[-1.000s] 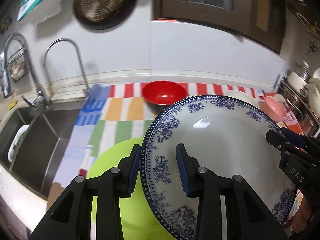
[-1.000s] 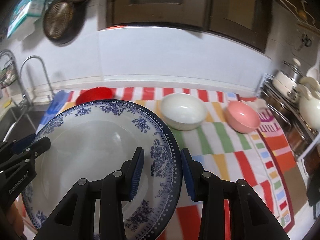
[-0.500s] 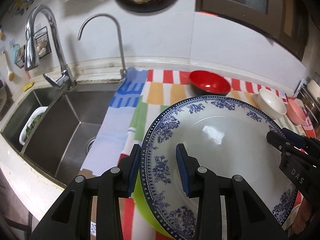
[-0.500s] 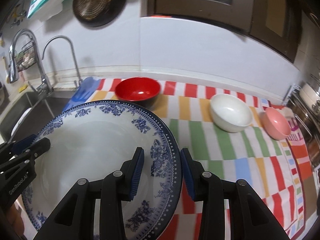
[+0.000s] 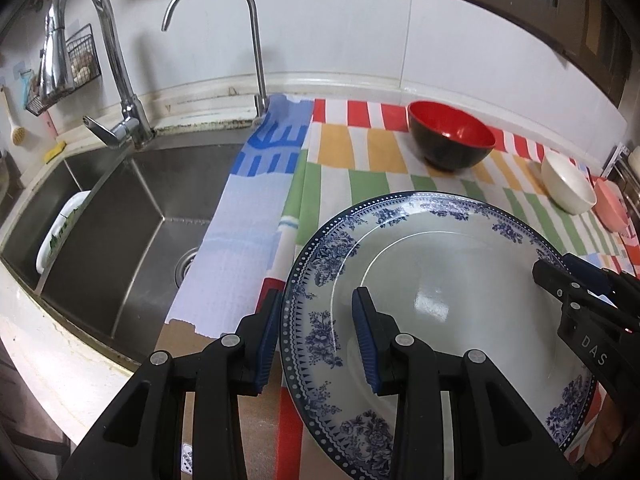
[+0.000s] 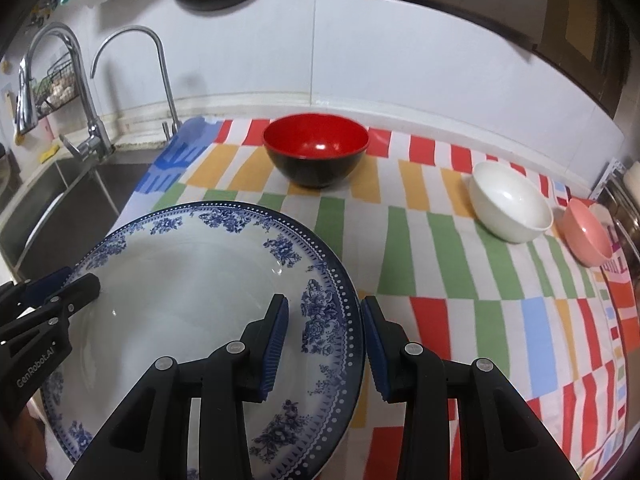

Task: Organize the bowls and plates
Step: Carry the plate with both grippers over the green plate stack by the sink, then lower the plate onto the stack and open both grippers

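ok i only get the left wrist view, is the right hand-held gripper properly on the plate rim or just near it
Observer: The right hand-held gripper is on it. The plate rim sits between its pads, one inside and one outside.
Operator: pink bowl is cut off for me, upright?
Observer: Yes, the pink bowl stands upright, just right of the white bowl.
Operator: anything right of the plate
Observer: Only bare striped cloth.

Both grippers are black plastic — the left gripper (image 5: pixel 314 334) and right gripper (image 6: pixel 324 338) have ribbed blue pads (image 5: pixel 365 340), silver screws (image 5: pixel 404 339), and white lettering on their sides.
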